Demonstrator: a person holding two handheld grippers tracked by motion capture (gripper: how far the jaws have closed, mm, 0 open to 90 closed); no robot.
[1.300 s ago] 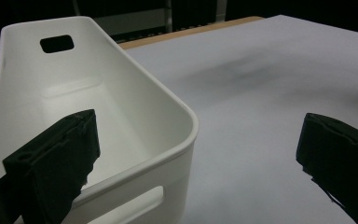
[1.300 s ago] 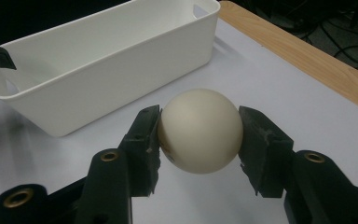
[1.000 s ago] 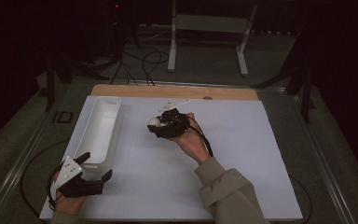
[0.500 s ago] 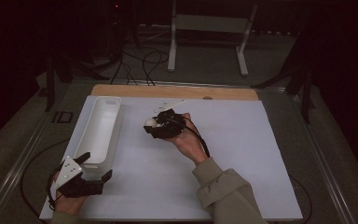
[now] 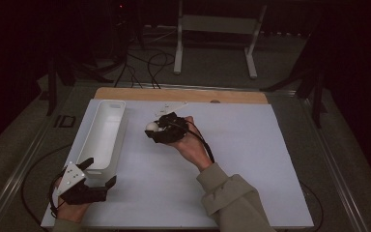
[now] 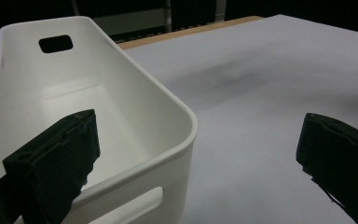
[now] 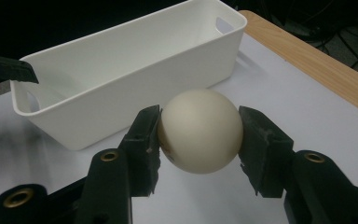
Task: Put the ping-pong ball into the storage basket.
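In the high view the right gripper [image 5: 153,131] sits over the middle of the white sheet-covered table [image 5: 251,164], held by the person's right hand [image 5: 189,143]. The forearm, in an olive-grey sleeve [image 5: 232,198], comes up from the bottom edge and slants toward the upper left, so the gripper points left toward the long white plastic bin [image 5: 104,133]. Its jaws are clamped on a smooth cream-white ball [image 5: 151,127]. The right gripper view shows the grip closely: the two black pads press on opposite sides of the ball [image 7: 199,130], which hangs between them above the table surface, clear of it. Beyond the ball lies the bin [image 7: 121,70], near but apart from it, with a handle slot in each end wall. A strip of bare light wood [image 7: 307,60] edges the table at the far side.

The left gripper [image 5: 99,181] rests low at the near left corner of the table, held in the left hand [image 5: 70,208], with its grey three-cornered plate [image 5: 70,175] on top. Its jaws stand wide apart with nothing pressed between them. In the left gripper view one jaw reaches over the near end of the bin [image 6: 182,140] and the other stands over the bare table [image 6: 261,93], so the bin's near corner lies between them, untouched as far as can be seen.
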